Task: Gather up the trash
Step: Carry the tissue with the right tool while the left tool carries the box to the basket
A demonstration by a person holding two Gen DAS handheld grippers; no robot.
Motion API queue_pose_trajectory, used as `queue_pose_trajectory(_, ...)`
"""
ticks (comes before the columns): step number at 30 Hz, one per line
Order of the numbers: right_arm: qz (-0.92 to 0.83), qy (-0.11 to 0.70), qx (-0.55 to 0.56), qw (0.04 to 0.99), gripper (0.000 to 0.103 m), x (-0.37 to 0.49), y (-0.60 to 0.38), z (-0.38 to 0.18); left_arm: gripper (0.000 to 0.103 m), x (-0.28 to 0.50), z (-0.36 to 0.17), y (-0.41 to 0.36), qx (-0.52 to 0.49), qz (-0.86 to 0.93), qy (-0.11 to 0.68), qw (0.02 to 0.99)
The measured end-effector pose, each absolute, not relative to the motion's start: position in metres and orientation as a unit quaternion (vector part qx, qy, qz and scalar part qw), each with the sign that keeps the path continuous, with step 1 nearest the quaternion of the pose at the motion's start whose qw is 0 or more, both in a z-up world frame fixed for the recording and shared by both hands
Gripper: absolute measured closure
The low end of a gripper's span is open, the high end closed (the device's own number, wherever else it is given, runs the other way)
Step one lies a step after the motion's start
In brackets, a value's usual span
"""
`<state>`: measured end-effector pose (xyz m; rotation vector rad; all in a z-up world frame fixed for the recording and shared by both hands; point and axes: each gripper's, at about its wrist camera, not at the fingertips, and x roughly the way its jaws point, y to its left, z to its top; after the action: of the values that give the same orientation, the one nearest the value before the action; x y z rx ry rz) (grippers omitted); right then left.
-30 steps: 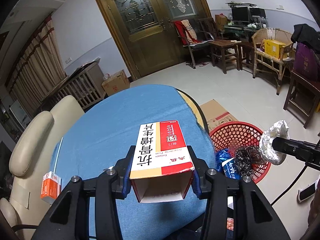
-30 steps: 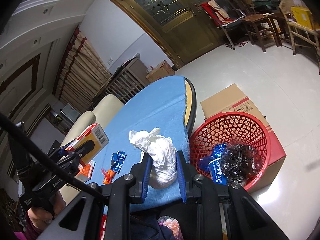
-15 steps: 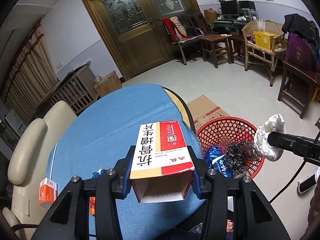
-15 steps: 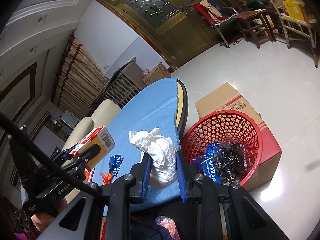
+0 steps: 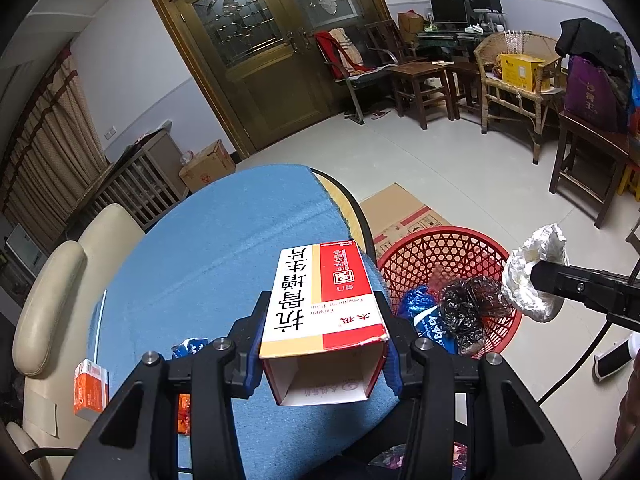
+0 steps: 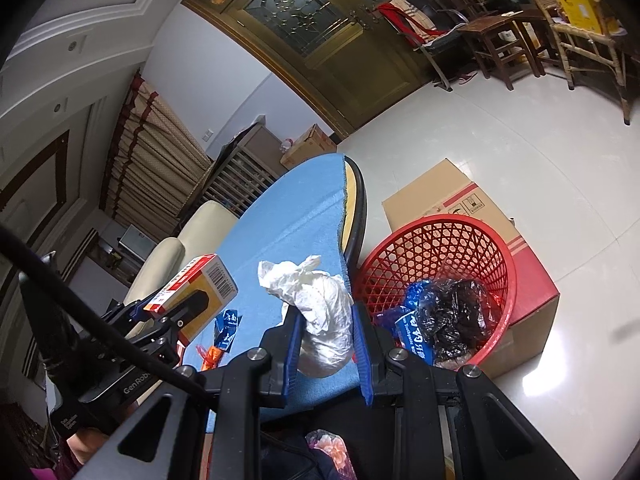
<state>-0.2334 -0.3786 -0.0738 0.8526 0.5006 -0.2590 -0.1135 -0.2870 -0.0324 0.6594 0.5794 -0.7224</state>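
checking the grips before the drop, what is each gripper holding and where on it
Left gripper clamps the open-ended red and white box by its two long sides, near the open end. Right gripper pinches the crumpled white wad across its lower bulge.

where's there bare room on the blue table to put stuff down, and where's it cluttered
The far and middle stretch of the blue tablecloth is bare, from the cream chair side across to the table's black rim. The near edge is crowded: a blue wrapper, orange scraps and a small orange carton. The red basket beside the table already holds trash.
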Motion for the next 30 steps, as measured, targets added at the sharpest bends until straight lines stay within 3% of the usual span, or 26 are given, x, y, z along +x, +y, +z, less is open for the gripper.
queue_pose_trajectory(30,-0.143,0.249,0.442,0.85,0.076,-0.24,-0.394,-0.1,0.054,-0.101,-0.055,-0.298,0.293,-0.388,0.325,0.811)
